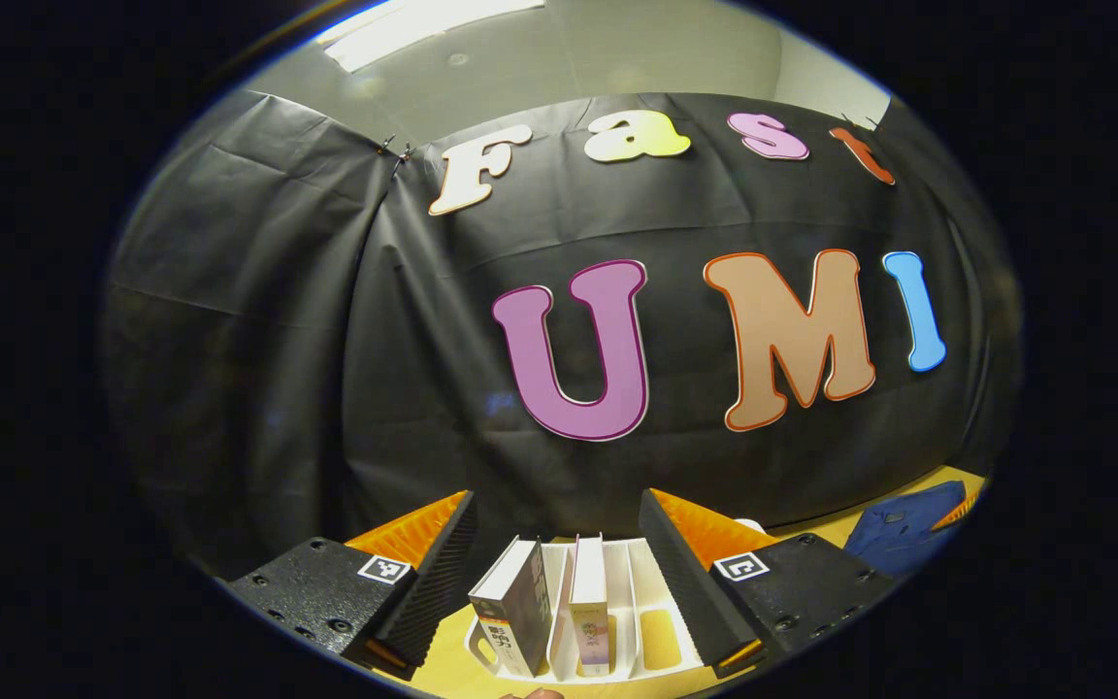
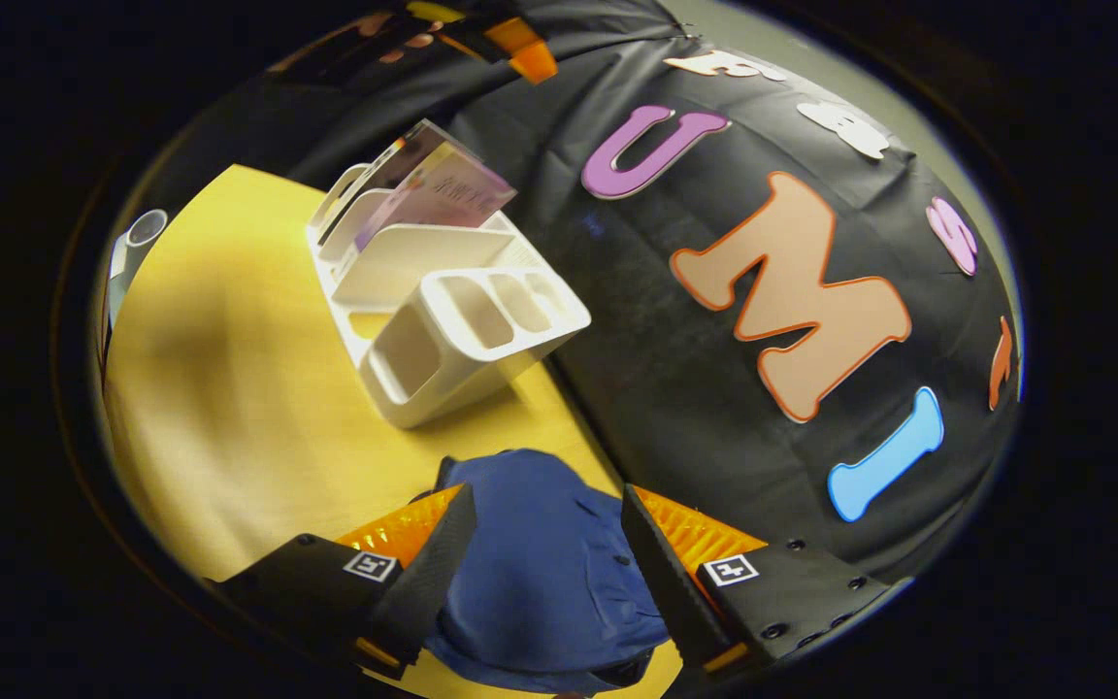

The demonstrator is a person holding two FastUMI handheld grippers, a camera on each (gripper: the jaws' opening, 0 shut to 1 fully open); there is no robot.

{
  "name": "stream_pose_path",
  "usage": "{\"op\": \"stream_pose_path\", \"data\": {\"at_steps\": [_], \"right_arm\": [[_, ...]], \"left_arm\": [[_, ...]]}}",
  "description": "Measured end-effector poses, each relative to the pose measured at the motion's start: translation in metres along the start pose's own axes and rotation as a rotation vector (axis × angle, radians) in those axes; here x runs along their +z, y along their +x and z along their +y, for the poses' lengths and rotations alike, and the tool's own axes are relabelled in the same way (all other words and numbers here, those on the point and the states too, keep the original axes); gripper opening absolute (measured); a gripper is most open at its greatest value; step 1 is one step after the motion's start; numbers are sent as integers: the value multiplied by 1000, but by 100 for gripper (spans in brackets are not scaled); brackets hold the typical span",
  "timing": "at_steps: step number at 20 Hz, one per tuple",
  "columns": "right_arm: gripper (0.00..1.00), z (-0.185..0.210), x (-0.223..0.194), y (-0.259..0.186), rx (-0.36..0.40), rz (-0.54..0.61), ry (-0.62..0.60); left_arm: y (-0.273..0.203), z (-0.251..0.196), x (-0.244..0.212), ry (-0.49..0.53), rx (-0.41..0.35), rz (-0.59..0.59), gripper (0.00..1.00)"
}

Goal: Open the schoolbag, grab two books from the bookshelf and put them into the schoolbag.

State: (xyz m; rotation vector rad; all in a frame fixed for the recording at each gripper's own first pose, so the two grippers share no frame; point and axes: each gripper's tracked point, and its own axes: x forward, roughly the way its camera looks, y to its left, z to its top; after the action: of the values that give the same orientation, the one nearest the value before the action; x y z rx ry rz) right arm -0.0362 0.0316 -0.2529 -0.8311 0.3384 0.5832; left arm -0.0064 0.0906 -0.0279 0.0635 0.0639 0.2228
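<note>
**Up high, two books sat waiting**

Up above the white bookshelf (image 1: 617,621), the left hand-held gripper (image 1: 559,582) hung released, grasping nothing. Two books — a dark book (image 1: 518,607) and a pale book (image 1: 590,607) — stood in the slots. The right hand-held gripper (image 2: 544,573) was released too, over the blue schoolbag (image 2: 540,573) on the yellow desk (image 2: 229,388).

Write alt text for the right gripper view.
The open right hand-held gripper hovers over a blue schoolbag on a yellow table. Beyond it stands a white bookshelf holding two books.
</note>
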Motion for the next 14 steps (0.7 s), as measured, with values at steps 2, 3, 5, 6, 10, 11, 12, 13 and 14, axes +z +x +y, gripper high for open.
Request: {"op": "stream_pose_path", "data": {"at_steps": [2, 3, 5, 6, 10, 11, 12, 13, 14], "right_arm": [[99, 17, -7, 1, 32, 1, -57], [98, 25, -9, 2, 48, 0, -85], [98, 37, -15, 9, 79, 11, -137], [98, 41, -21, 15, 92, 29, -163], [100, 46, -52, 24, 108, 124, -246], [100, 46, -52, 25, 103, 124, -242], [100, 43, -50, 24, 95, 126, -242], [98, 40, -47, 22, 84, 124, -250], [99, 38, -46, 20, 78, 124, -255]], "left_arm": [[-2, 8, 0, 5, 17, 2, 97], [-4, 11, -1, 8, 27, 2, 97], [-6, 19, -3, 14, 43, 4, 99], [-7, 22, -2, 17, 50, 8, 97], [-10, 31, -6, 21, 69, 18, 97], [-10, 32, -8, 22, 71, 22, 97], [-10, 33, -9, 22, 73, 26, 97], [-10, 34, -11, 21, 74, 31, 97], [-11, 34, -12, 20, 74, 35, 97]]}}
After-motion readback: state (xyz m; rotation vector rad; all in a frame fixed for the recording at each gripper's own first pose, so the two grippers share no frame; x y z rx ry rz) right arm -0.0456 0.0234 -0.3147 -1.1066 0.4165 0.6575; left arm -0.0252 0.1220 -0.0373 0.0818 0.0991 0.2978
